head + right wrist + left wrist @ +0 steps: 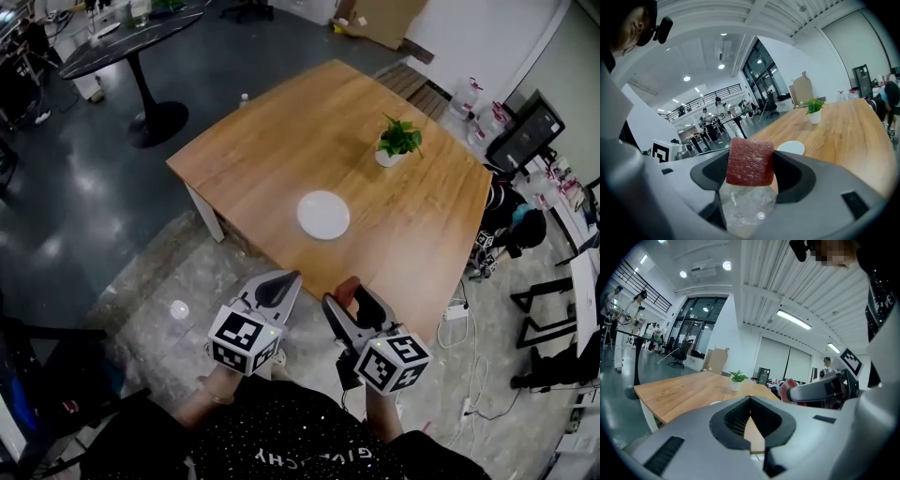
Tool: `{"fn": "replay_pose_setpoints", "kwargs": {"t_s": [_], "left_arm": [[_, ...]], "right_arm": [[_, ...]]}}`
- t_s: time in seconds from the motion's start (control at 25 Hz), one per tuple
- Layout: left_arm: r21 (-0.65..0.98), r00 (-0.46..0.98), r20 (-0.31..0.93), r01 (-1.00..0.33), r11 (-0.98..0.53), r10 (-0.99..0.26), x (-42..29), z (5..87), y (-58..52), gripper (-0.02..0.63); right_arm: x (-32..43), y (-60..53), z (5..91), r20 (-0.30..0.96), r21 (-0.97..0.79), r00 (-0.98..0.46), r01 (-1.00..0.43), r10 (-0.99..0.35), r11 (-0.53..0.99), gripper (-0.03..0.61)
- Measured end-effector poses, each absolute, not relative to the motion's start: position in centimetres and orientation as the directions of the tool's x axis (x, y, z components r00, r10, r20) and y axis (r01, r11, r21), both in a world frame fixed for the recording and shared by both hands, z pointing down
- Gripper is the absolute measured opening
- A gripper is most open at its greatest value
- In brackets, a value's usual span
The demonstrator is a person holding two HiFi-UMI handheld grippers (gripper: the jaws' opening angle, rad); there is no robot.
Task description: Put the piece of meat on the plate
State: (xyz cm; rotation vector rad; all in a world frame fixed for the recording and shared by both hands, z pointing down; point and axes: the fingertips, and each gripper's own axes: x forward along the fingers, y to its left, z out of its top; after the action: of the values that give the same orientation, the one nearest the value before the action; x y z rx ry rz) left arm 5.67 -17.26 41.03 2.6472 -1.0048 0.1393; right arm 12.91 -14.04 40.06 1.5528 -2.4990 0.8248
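meat (750, 160) clamped between right tool (343, 296) jaws, short of plate (323, 215); left tool (750, 401) closed, empty.

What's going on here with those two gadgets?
A person stands beside a light wooden table. The right hand-held gripper is clamped on a dark red slab of meat, near the table's edge and short of the plate. The round white plate on the table is empty. The left hand-held gripper is shut, holding nothing.
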Motion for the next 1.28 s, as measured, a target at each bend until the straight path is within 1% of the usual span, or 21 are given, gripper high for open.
{"fn": "replay_pose_setpoints", "kwargs": {"t_s": [0.16, 0.36, 0.56, 0.68, 0.76, 0.84, 1.0, 1.12, 1.28], "left_arm": [[0.257, 0.758, 0.217, -0.652, -0.713, -0.615, 5.9, 41.9, -20.9, 0.009], [0.268, 0.790, 0.240, -0.612, -0.744, -0.564, 6.6, 43.0, -26.8, 0.009], [0.264, 0.833, 0.266, -0.548, -0.794, -0.486, 8.2, 44.2, -32.9, 0.009], [0.277, 0.844, 0.291, -0.526, -0.804, -0.452, 8.3, 45.5, -36.4, 0.009], [0.292, 0.849, 0.303, -0.516, -0.806, -0.433, 8.2, 46.4, -38.4, 0.009], [0.310, 0.849, 0.319, -0.513, -0.801, -0.421, 7.7, 47.5, -40.3, 0.009], [0.347, 0.851, 0.345, -0.507, -0.789, -0.395, 7.2, 49.4, -43.1, 0.009], [0.365, 0.856, 0.347, -0.499, -0.786, -0.382, 7.5, 50.2, -44.7, 0.009], [0.391, 0.858, 0.353, -0.498, -0.774, -0.373, 7.8, 51.2, -46.2, 0.009]], "right_arm": [[12.9, -17.5, 40.8, 0.357, -0.410, -0.475, -0.853, -0.804, 0.322, 0.295], [13.1, -23.0, 41.9, 0.379, -0.419, -0.435, -0.868, -0.817, 0.268, 0.295], [14.6, -29.8, 44.6, 0.446, -0.397, -0.366, -0.899, -0.817, 0.186, 0.295], [15.1, -33.9, 47.5, 0.511, -0.386, -0.330, -0.913, -0.794, 0.132, 0.295], [15.4, -36.3, 49.9, 0.572, -0.362, -0.295, -0.928, -0.765, 0.088, 0.295], [15.7, -38.3, 52.4, 0.644, -0.300, -0.246, -0.952, -0.724, 0.057, 0.295], [16.5, -40.9, 56.9, 0.774, -0.182, -0.173, -0.982, -0.610, 0.049, 0.295], [16.7, -41.9, 58.5, 0.828, -0.128, -0.151, -0.989, -0.540, 0.079, 0.295], [16.6, -42.7, 59.6, 0.872, -0.113, -0.153, -0.987, -0.464, 0.113, 0.295]]}}
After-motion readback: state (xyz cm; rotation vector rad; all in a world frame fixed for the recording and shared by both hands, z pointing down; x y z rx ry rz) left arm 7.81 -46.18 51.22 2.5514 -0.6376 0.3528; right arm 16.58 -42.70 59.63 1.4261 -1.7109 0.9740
